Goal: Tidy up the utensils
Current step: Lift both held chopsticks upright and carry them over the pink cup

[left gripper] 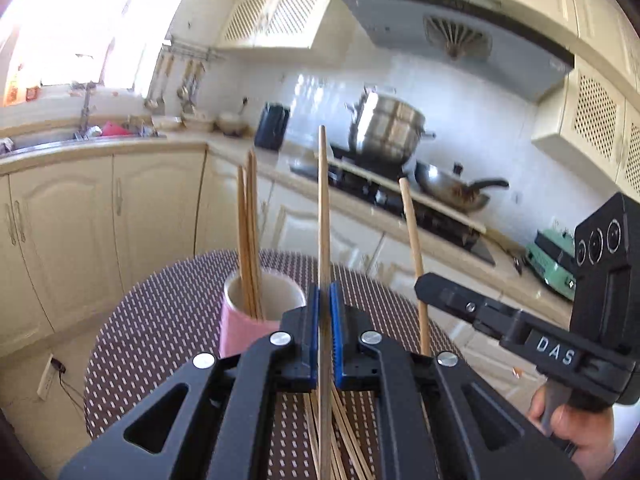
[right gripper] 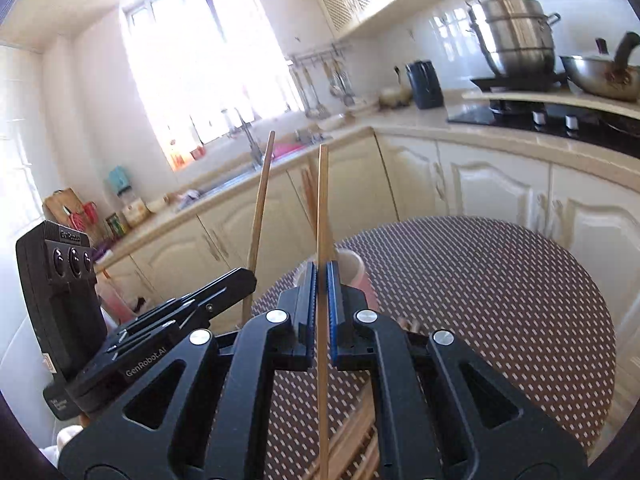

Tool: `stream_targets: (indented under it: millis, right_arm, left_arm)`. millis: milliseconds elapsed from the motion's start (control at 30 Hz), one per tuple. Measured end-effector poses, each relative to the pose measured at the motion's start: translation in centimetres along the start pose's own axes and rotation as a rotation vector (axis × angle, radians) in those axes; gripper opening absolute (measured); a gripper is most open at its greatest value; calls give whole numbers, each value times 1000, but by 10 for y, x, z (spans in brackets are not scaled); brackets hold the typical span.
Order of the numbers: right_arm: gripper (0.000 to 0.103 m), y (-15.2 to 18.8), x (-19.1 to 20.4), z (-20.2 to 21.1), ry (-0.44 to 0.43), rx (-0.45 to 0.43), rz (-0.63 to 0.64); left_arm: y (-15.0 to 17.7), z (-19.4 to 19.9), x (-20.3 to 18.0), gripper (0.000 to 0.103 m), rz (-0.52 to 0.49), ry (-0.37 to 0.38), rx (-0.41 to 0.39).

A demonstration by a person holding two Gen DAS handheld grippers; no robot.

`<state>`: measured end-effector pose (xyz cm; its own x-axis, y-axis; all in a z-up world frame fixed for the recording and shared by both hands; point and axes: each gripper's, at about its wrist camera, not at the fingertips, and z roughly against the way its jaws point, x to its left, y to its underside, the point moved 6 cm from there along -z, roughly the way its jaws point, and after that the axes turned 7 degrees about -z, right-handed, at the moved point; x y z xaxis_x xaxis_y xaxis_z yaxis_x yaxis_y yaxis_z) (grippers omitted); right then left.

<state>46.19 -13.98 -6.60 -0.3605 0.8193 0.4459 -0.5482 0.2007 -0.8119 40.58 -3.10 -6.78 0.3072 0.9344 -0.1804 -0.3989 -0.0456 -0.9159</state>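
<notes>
Both grippers' jaws were clamped on single chopsticks: the left gripper (left gripper: 324, 312) held one chopstick (left gripper: 323, 200) upright above the pink cup (left gripper: 240, 332), long axis vertical. Just beside the cup, the right gripper (right gripper: 322, 300) held another chopstick (right gripper: 322, 216) likewise, tip upward, over the loose chopsticks (left gripper: 340, 432) lying on the tabletop (left gripper: 160, 320).

A round table (right gripper: 500, 280) under a brown cloth with pale dashes stands before cream kitchen cabinets (left gripper: 156, 208). On the black gas hob (left gripper: 400, 200) sit a tall stainless steamer pot (left gripper: 386, 128) and, beside it, a steel wok (left gripper: 452, 190) with a dark handle. A grey range hood (left gripper: 452, 36) hangs above them. A black canister (left gripper: 272, 126) stands on the counter near the corner, with ladles on a wall rail (right gripper: 320, 76) nearby. The sink (right gripper: 236, 176) with its faucet (right gripper: 248, 136) lies under a bright window (right gripper: 200, 64). A green appliance (left gripper: 554, 264) sits at the counter's far right.
</notes>
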Motion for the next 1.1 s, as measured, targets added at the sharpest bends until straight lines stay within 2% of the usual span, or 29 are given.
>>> stream_targets:
  millis: [267,567,800,1100]
  right_arm:
    - [6,-35,24,-17,-37,-158,42]
    - [6,-68,31,-42,-53,-342,83]
    - [6,-76,19,-72,-47,-379,80]
    - [6,-65,1,-94,-41,-355,72]
  left_arm:
    - [-39,-11,16,6,7,-36,-141]
    - [-65,-49,33,6,5,-91,-213]
    - [-73,-78,45,6,-5,-136,-257]
    - [-65,-106,58,6,-8,-186,-258]
